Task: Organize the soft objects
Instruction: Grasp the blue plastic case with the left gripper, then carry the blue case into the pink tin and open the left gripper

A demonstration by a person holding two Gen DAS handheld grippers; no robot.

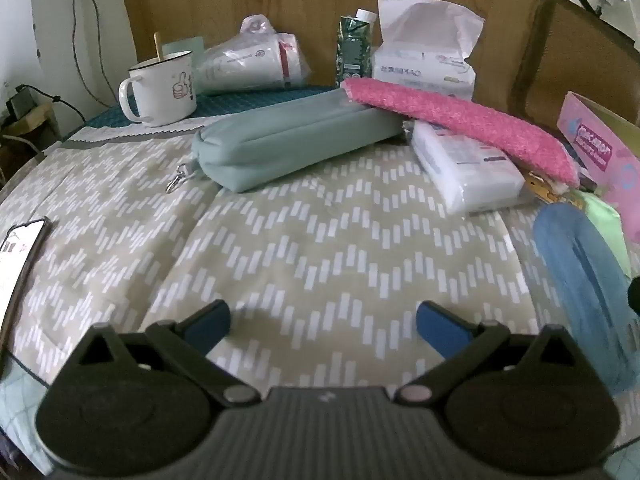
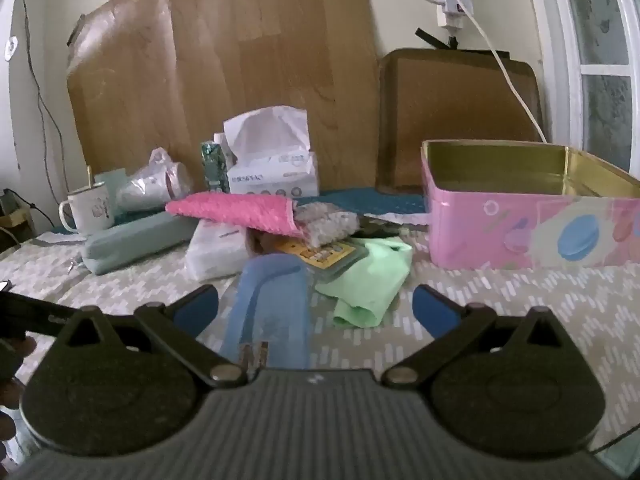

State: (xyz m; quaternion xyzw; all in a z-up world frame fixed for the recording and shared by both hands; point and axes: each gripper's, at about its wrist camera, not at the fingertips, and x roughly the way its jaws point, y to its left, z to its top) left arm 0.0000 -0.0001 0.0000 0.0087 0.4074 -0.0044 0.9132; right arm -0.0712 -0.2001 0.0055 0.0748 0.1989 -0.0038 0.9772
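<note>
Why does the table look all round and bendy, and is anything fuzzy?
Left wrist view: the fisheye lens bulges the tablecloth, and the blue cloth at the edge is smeared. Right wrist view: straight walls curve, and the pink tin looks soft.

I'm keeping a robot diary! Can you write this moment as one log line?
left gripper: open, empty | right gripper: open, over blue cloth | pink tin: looks empty | green cloth: on table

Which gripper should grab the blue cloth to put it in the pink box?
Probably the right gripper. The blue cloth lies right ahead between its open fingers, and the pink box is close on its right. The left gripper faces bare tablecloth, with the cloth off to its side.
</note>
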